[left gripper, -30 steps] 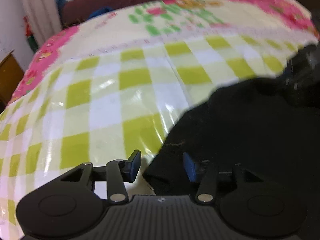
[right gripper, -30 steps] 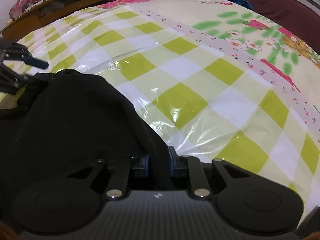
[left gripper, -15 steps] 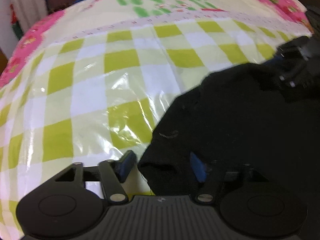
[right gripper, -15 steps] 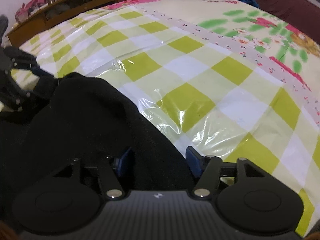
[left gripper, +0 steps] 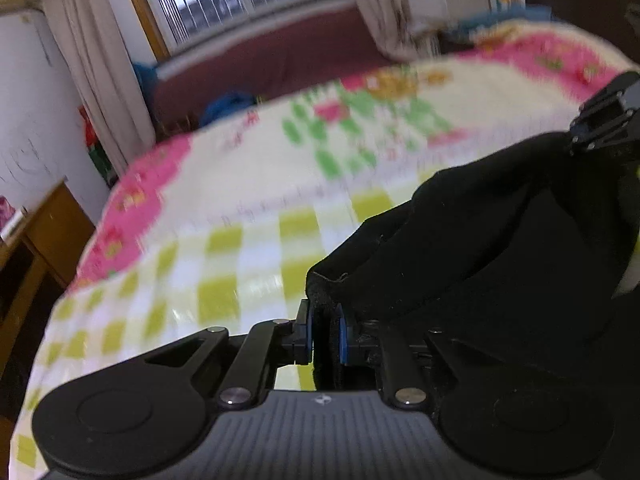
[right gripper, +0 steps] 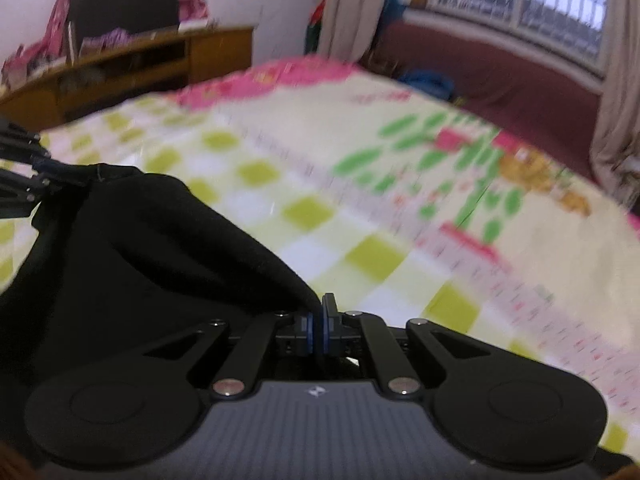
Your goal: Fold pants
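Both claws now lifted, left claw (left gripper: 325, 334) and right claw (right gripper: 319, 328) each pinching one black pants (left gripper: 500, 240) edge.

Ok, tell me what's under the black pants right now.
The black pants, pinched by the left gripper and right gripper, hang above the checked bedspread. Whatever lies directly beneath the fabric is hidden.

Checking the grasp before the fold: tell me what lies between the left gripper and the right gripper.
Only the black pants span from the left gripper to the right gripper; both wrist views show it.
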